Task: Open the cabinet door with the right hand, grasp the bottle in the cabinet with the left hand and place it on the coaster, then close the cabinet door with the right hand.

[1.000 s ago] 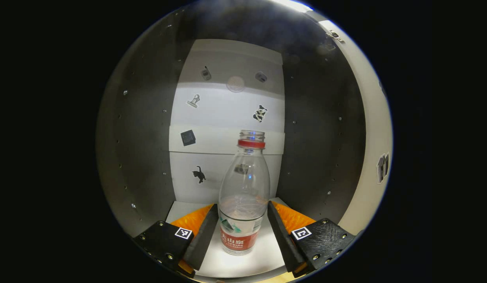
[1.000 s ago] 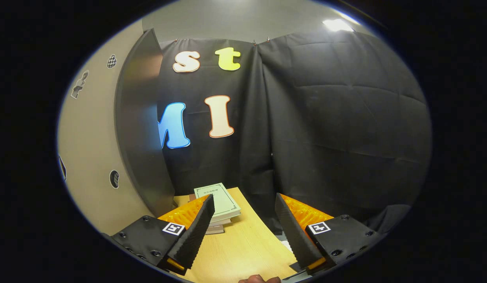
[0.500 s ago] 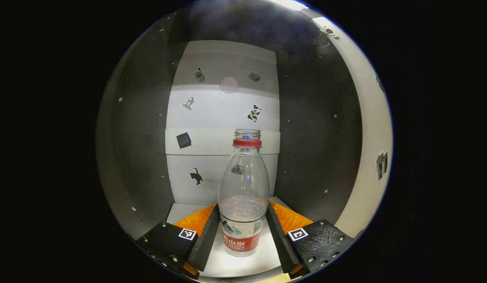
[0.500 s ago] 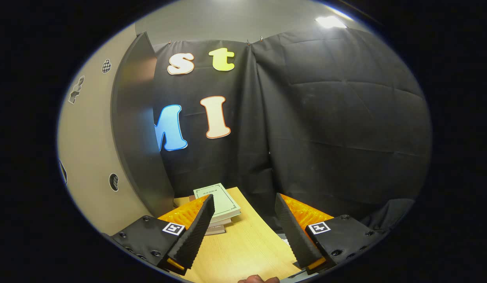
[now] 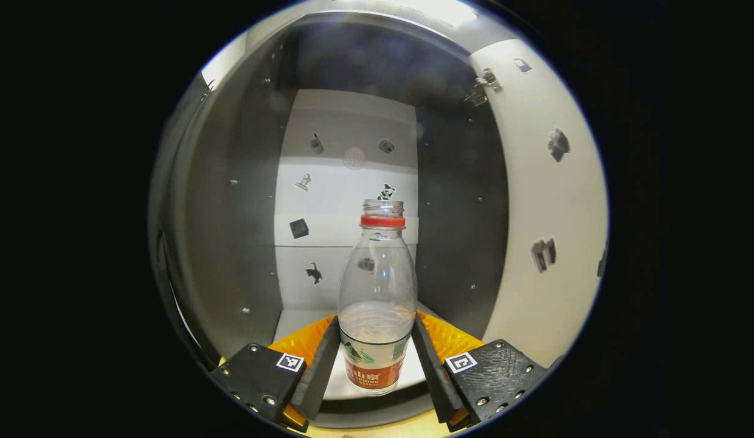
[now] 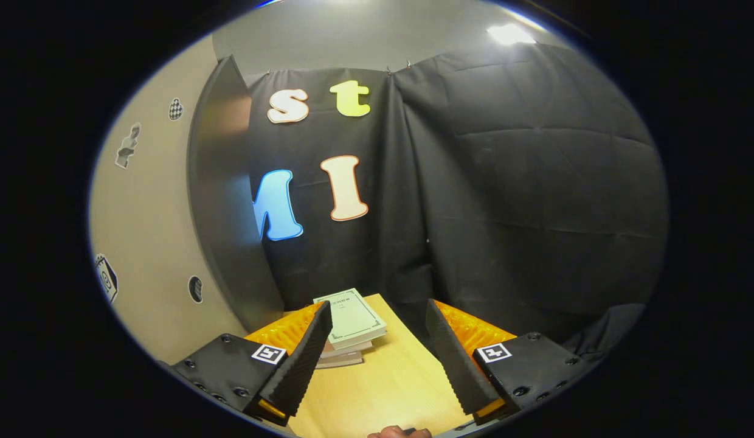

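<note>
Left tongs [image 5: 376, 359] clamped on the bottle [image 5: 377, 304]: both fingers [image 5: 319, 371] press its lower body, one each side, at label height. Bottle is upright, clear plastic, no cap, red ring at the neck, red and white label near the base. It sits at the front edge of the cabinet [image 5: 231, 243] opening, base over the front lip of the white cabinet floor; can't tell whether the base touches the floor or is just off it. Behind the bottle: white back panel [image 5: 346, 182] with small stickers, dark side walls either side. Right of the bottle, the cabinet door [image 5: 535, 213] stands open, pale inner face toward the camera, hinge at its top corner, a few stickers on it. A strip of light wood surface [image 5: 383, 431] shows below the bottle, in front of the cabinet.

Right tongs [image 6: 377, 359] are wide apart, nothing between the fingers. They hover over the wood surface, pointed at the black cloth wall. In the right gripper view the open door appears edge-on to the left of the tongs, dark outer face, pale face with stickers further left. A stack of books [image 6: 349, 322] lies on the surface just beyond the left finger, near the foot of the door. A fingertip [image 6: 395, 432] shows at the bottom edge, below the tongs.
</note>
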{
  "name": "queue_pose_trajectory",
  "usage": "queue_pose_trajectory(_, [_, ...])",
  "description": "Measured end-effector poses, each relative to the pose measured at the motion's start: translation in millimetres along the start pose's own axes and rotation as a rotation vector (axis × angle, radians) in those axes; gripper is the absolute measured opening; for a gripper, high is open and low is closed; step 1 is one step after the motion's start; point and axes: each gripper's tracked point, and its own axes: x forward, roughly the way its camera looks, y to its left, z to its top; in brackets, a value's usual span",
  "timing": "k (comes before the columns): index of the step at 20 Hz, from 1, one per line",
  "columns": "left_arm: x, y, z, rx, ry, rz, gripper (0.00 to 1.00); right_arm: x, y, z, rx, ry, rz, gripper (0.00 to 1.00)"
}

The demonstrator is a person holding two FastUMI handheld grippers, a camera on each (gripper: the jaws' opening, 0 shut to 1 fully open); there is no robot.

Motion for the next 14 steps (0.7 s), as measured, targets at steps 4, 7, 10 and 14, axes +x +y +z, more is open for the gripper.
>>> queue_pose_trajectory(4, [-57, 15, -21, -0.001, 0.010, 0.010, 0.66, -14, 9, -1, -0.017, -0.014, 0.006, 0.92])
queue_pose_trajectory(7, [-98, 30, -50, -0.001, 0.040, 0.029, 0.66, -28, 17, -1, 0.003, -0.025, 0.014, 0.98])
queue_pose_trajectory(10, [-138, 43, -82, -0.026, 0.064, 0.051, 0.65, -43, 21, -4, -0.006, -0.035, 0.013, 0.92])
queue_pose_trajectory(14, [-188, 62, -138, -0.024, 0.101, 0.089, 0.66, -59, 28, -8, 0.005, -0.041, 0.020, 0.98])
